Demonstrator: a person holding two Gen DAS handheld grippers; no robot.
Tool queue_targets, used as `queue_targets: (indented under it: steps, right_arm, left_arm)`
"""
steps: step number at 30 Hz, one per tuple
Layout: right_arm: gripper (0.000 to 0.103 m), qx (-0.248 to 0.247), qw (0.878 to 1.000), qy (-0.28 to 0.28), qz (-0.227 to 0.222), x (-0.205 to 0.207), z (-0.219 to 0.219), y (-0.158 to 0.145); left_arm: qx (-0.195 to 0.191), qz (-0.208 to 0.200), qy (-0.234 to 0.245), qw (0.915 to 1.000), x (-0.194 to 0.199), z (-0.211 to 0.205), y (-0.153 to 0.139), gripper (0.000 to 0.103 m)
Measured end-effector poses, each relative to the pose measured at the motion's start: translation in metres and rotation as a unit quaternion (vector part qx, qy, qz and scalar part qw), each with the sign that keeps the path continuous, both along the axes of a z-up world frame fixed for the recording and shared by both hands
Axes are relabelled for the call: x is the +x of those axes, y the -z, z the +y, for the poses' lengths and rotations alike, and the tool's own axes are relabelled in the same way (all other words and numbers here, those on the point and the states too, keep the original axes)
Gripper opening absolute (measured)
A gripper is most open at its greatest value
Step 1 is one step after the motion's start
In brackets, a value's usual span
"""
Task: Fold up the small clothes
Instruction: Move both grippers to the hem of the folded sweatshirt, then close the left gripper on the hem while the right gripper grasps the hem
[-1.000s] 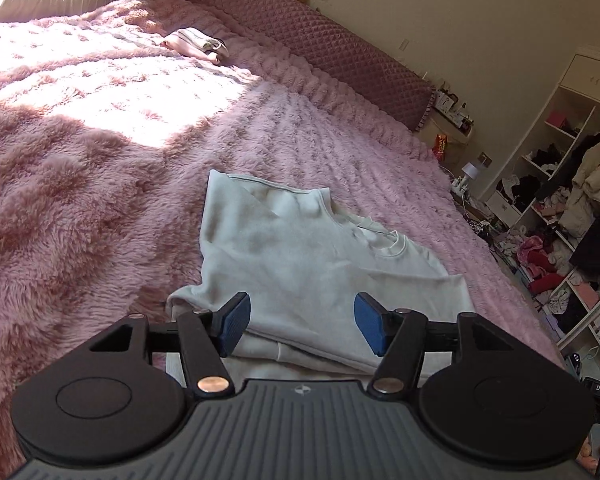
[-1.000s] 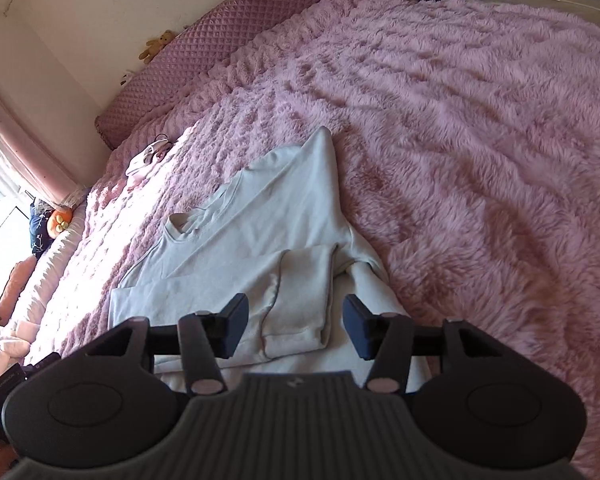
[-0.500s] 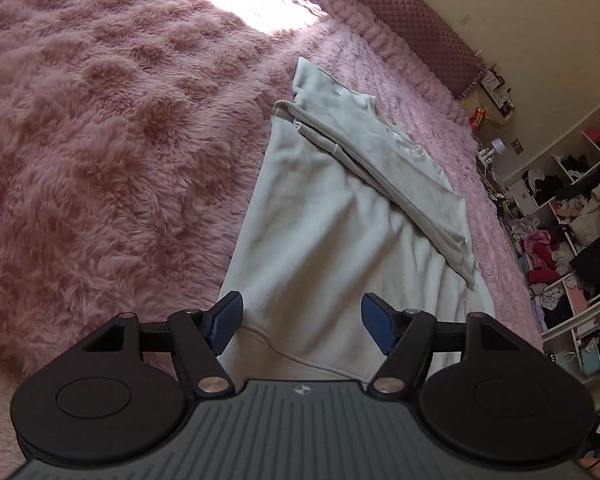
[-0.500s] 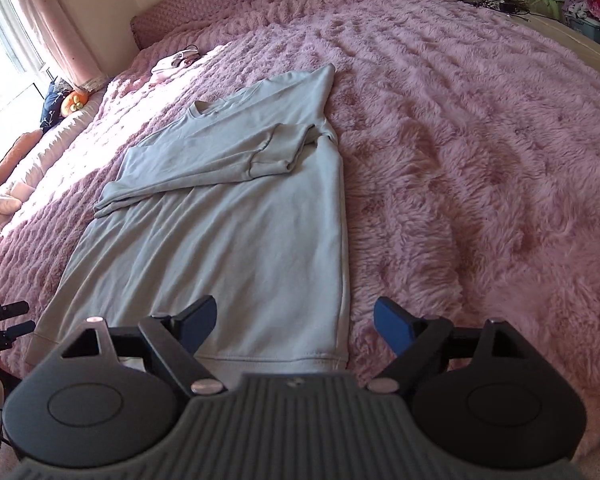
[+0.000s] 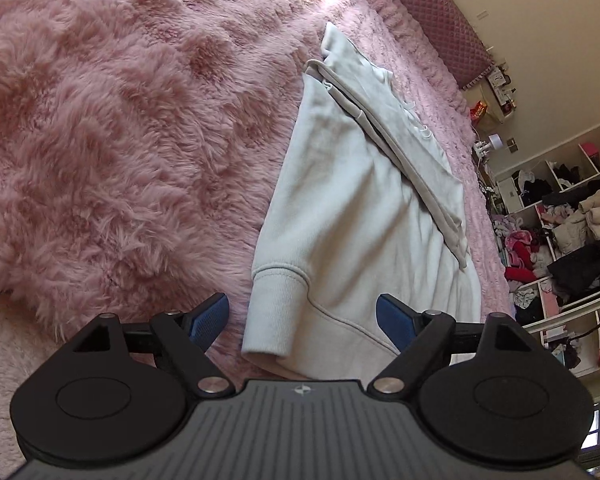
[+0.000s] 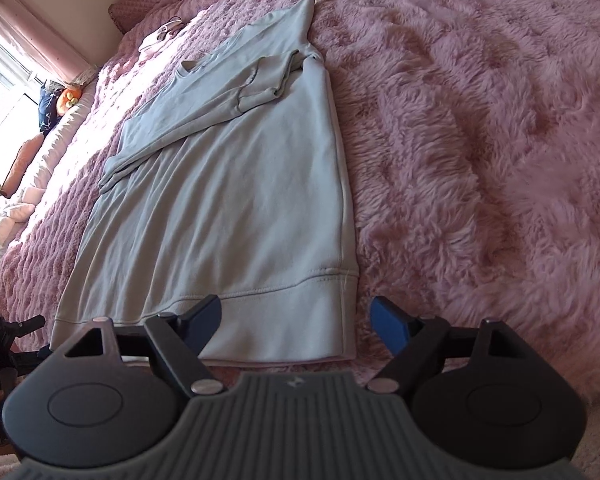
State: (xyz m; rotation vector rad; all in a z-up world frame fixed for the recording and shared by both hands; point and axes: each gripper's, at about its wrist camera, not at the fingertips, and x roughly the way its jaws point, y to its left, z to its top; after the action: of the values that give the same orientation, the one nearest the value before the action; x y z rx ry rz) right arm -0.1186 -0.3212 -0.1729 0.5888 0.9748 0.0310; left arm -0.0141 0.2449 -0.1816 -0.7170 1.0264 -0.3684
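Note:
A pale grey sweatshirt (image 5: 360, 208) (image 6: 240, 200) lies flat on the pink furry bedspread (image 5: 120, 140) (image 6: 480, 140), both sleeves folded across its chest. My left gripper (image 5: 300, 312) hovers over the hem's left corner. Its jaws are opening, the ribbed band lies between the blue pads, and neither pad presses on it. My right gripper (image 6: 296, 312) hangs over the hem's right corner. Its jaws are closing slightly but stand wide, with the hem band below them and not gripped.
A quilted pink headboard cushion (image 5: 432, 20) runs along the far side of the bed. Open shelves stuffed with clothes (image 5: 572, 240) stand at the right. A small white garment (image 6: 158, 36) lies near the headboard, and pillows and toys (image 6: 66, 96) sit by the window.
Both grippers have drawn back from the folded sleeves down to the hem end of the sweatshirt, and their jaws stand wider. The sweatshirt lies as it did.

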Motion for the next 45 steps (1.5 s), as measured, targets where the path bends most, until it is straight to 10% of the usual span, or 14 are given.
queue_targets:
  steps: [14, 24, 30, 39, 45]
  right_arm:
    - [0.078, 0.083, 0.996, 0.017, 0.020, 0.006, -0.012, 0.015]
    - [0.068, 0.081, 0.996, 0.001, 0.024, 0.012, -0.008, 0.014]
    - [0.013, 0.057, 0.997, 0.023, 0.038, 0.008, -0.016, 0.018]
    - [0.009, 0.075, 0.997, 0.023, 0.024, 0.004, -0.021, 0.005]
    - [0.025, 0.100, 0.993, 0.034, 0.053, 0.011, -0.027, 0.024]
  left_arm:
    - [-0.245, 0.107, 0.018, 0.9635, 0.040, 0.013, 0.071, 0.103]
    - [-0.249, 0.100, 0.029, 0.9629, 0.048, 0.006, 0.074, 0.098]
    - [-0.204, 0.104, 0.052, 0.9721, 0.054, -0.005, 0.072, 0.030]
    - [-0.223, 0.106, 0.051, 0.9677, 0.052, -0.011, 0.067, 0.023]
    - [-0.208, 0.105, 0.048, 0.9714, 0.050, -0.003, 0.066, 0.023]
